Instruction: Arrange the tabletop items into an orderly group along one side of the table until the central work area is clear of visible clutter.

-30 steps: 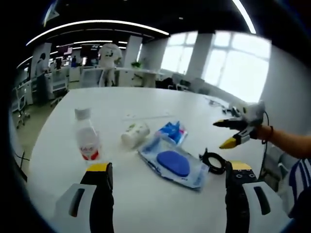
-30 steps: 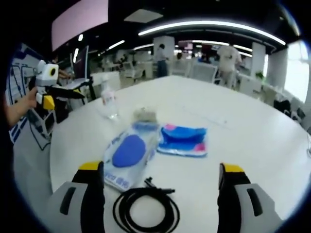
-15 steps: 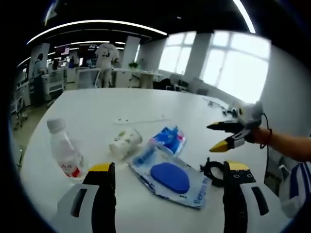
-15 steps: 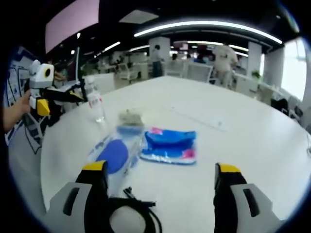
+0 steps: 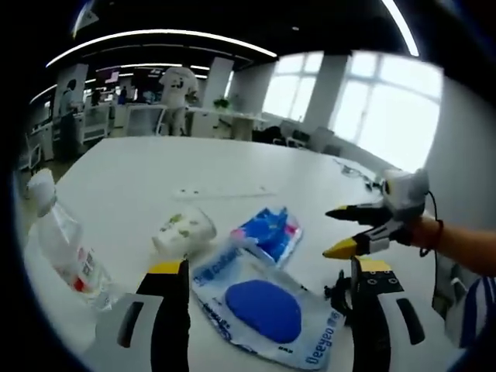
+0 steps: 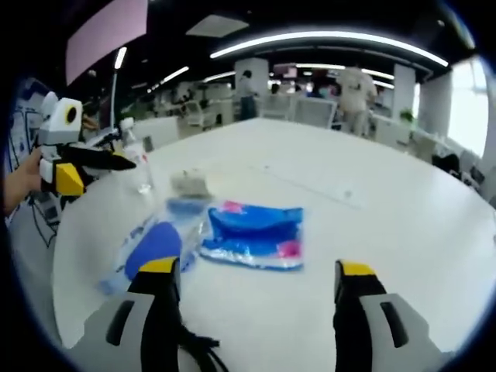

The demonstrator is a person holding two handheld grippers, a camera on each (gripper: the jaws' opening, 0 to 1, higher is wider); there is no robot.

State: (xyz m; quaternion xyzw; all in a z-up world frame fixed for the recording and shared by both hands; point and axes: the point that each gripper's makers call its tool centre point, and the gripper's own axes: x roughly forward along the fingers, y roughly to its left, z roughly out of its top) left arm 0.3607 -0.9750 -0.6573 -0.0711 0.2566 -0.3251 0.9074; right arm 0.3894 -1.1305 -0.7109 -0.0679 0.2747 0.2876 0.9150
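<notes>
Left claw (image 5: pixel 263 267) and right claw (image 6: pixel 252 267) both spread wide, empty, above the white table (image 6: pixel 372 194).

The table (image 5: pixel 232 167) is white. On it, a clear pouch (image 5: pixel 267 306) printed in blue holds a solid blue oval; beside it a blue packet (image 6: pixel 252 232) is marked with pink. The cup (image 5: pixel 182 231) is white with green specks, the bottle (image 5: pixel 66 248) clear with a red-and-white label.

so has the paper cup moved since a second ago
No. The paper cup lies beside the blue packet as before; the camera shifted.
</notes>
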